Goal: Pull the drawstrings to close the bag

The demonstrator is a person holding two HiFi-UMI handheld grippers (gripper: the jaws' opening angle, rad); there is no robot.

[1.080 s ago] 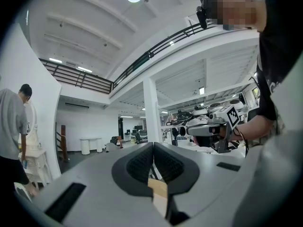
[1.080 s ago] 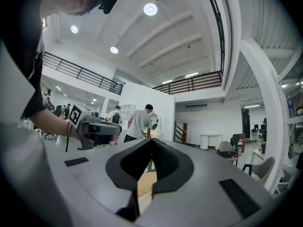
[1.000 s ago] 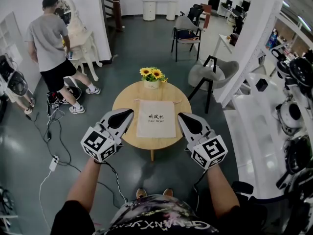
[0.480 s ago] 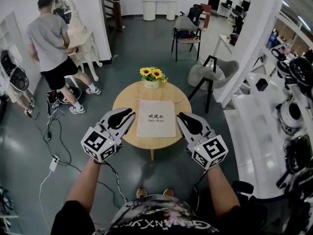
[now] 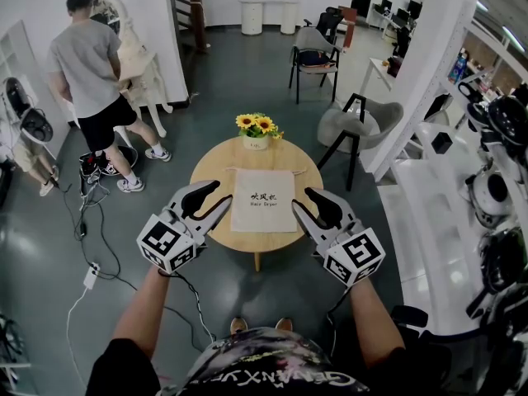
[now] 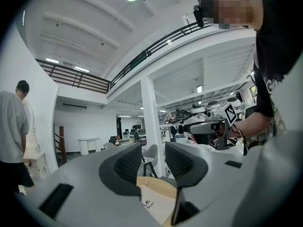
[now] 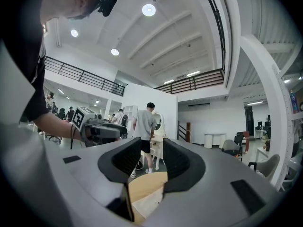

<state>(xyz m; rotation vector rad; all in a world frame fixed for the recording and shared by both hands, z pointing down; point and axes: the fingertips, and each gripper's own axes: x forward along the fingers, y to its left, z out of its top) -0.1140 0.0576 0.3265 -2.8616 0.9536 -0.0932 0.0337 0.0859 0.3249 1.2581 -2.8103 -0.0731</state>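
1. Drawstring bag (image 5: pixel 263 200): in the head view this cream bag with dark print lies flat on the round wooden table (image 5: pixel 213 172), with its mouth on the far side. Its thin drawstrings (image 5: pixel 233 170) run out past the top corners, and a pot of sunflowers (image 5: pixel 256 124) stands just beyond them. The left gripper (image 5: pixel 223 192) hangs over the table's left edge and the right gripper (image 5: pixel 300 198) over its right edge. The bag lies between them, and neither gripper touches it. Both pairs of jaws have just been opening and stand a narrow way apart with nothing between them. A person in a grey shirt (image 5: pixel 87 64) stands well off to the left by a white dresser.

2. In the left gripper view, the left gripper (image 6: pixel 154 162) shows a narrow, empty gap between its two dark pads. Below that gap appear the table (image 6: pixel 165 186) and a printed part of the bag (image 6: pixel 152 201), both apart from the jaws. The right gripper (image 6: pixel 208 126) is held level across the way.

3. In the right gripper view, the right gripper (image 7: pixel 152 160) also stands slightly parted and grips nothing. The table (image 7: pixel 144 184) and a pale corner of the bag (image 7: pixel 147 206) show low in the gap. The left gripper (image 7: pixel 97 129) is opposite, and the person in grey (image 7: pixel 144 126) stands behind.
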